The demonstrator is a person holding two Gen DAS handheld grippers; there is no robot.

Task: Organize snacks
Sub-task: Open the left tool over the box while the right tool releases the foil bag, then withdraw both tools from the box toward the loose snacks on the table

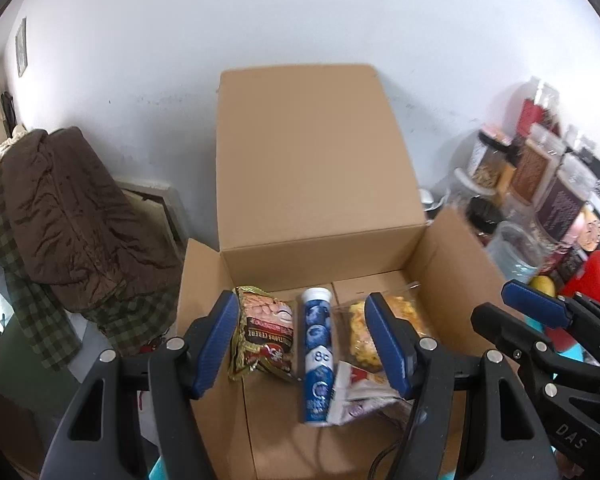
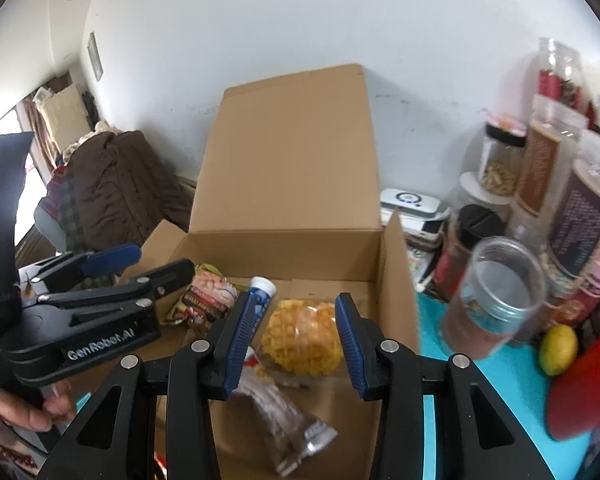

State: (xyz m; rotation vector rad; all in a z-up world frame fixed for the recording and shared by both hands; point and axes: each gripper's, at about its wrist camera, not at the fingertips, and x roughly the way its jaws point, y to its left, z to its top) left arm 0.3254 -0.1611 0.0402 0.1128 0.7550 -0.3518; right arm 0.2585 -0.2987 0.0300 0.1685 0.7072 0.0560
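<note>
An open cardboard box (image 1: pixel 320 184) stands with its lid flap up against the wall. On its floor lie a gold and red cereal packet (image 1: pixel 262 332), a blue tube (image 1: pixel 317 376), a clear bag of yellow snacks (image 2: pixel 300 340) and a crumpled clear and white wrapper (image 2: pixel 288 432). My left gripper (image 1: pixel 304 344) hovers over the box's near left side, open, with nothing between its pads. To its right my right gripper (image 2: pixel 296 344) hangs above the yellow bag, jaws apart and not touching it. Each gripper shows in the other's view: the right gripper (image 1: pixel 496 304) and the left gripper (image 2: pixel 162 260).
Crowding the teal tabletop (image 2: pixel 432 320) right of the box are jars and bottles, a clear plastic jar (image 2: pixel 500 300) nearest it, with a lemon (image 2: pixel 558 350) and a red object (image 2: pixel 580 392). A brown jacket (image 1: pixel 72 208) hangs over a chair on the left. A hand (image 2: pixel 28 412) holds the left gripper.
</note>
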